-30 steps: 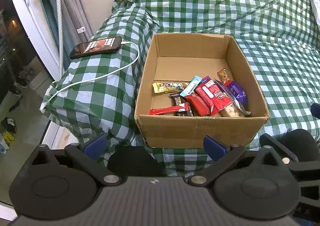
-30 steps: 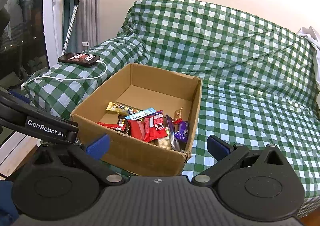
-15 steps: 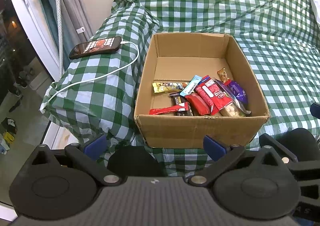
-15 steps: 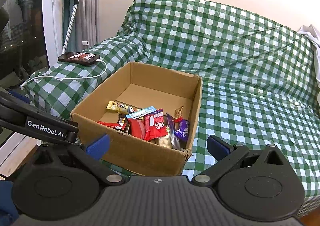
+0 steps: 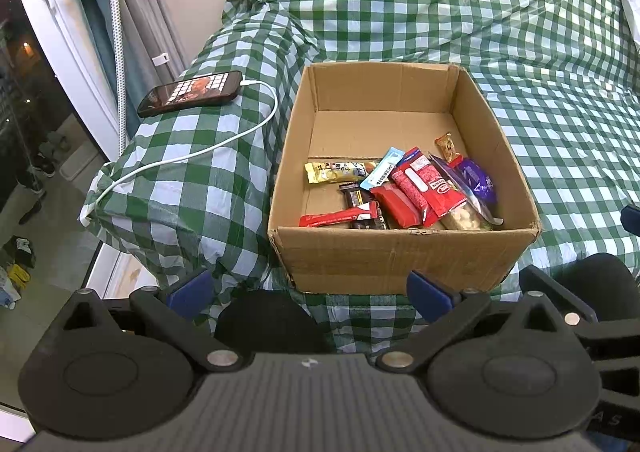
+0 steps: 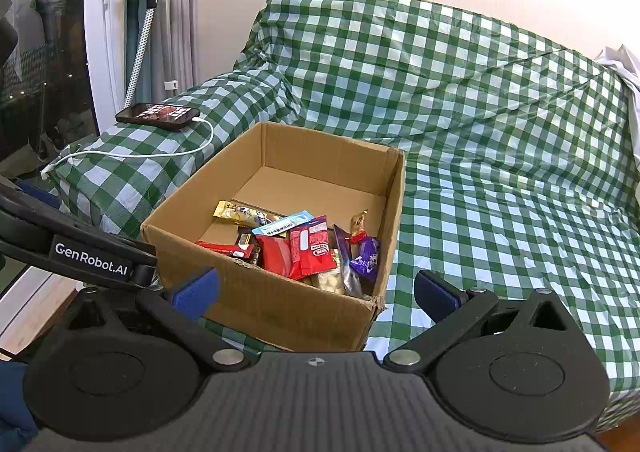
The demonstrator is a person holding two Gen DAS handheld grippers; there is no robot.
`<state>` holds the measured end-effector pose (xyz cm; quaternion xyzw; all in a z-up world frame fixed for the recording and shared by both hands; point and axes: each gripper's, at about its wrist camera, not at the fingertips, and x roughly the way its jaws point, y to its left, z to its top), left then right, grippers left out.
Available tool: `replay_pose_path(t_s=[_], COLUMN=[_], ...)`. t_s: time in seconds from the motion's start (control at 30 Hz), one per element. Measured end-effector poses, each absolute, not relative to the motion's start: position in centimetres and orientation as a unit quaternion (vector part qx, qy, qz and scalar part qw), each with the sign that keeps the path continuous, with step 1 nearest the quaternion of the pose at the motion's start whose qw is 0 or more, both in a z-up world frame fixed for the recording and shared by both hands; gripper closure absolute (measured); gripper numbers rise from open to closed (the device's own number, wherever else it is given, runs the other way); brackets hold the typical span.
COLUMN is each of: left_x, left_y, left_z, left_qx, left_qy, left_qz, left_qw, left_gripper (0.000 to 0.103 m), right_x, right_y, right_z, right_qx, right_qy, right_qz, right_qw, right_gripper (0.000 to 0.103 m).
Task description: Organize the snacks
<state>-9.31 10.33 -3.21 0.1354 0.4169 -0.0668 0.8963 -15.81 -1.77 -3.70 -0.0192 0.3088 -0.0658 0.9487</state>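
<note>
An open cardboard box [image 5: 400, 256] sits on a sofa with a green checked cover; it also shows in the right wrist view [image 6: 288, 304]. Several snack packets lie in its near half: a big red packet [image 5: 428, 188], a yellow bar [image 5: 332, 171], a purple packet [image 5: 478, 182], a thin red bar [image 5: 336, 217]. The red packet [image 6: 314, 246] and purple packet [image 6: 366, 258] also show in the right wrist view. My left gripper [image 5: 310, 290] is open and empty, just in front of the box. My right gripper [image 6: 316, 290] is open and empty, near the box's front right corner.
A phone [image 5: 192, 93] with a white charging cable [image 5: 224, 144] lies on the sofa's armrest, left of the box. A window and a pole [image 5: 118, 36] stand at the far left. The sofa seat [image 6: 500, 220] stretches to the right of the box.
Both views have shifted very slightly; the right gripper has drifted a little. Nothing in the box has moved and both grippers stay open.
</note>
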Motion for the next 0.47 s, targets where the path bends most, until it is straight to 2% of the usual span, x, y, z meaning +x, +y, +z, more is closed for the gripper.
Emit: replay_pose_path(t_s=[0.47], left_x=[-9.14], left_y=[10.34], left_z=[-3.37], left_qx=[0.141], left_qy=[0.414], left_qz=[-0.058], left_qw=[0.897], left_gripper=[0.0], right_x=[-15.85], right_y=[-1.91], right_z=[-3.71], right_qx=[-0.017], right_qy=[0.309], right_qz=[-0.064], right_qw=[0.949], right_gripper=[0.001])
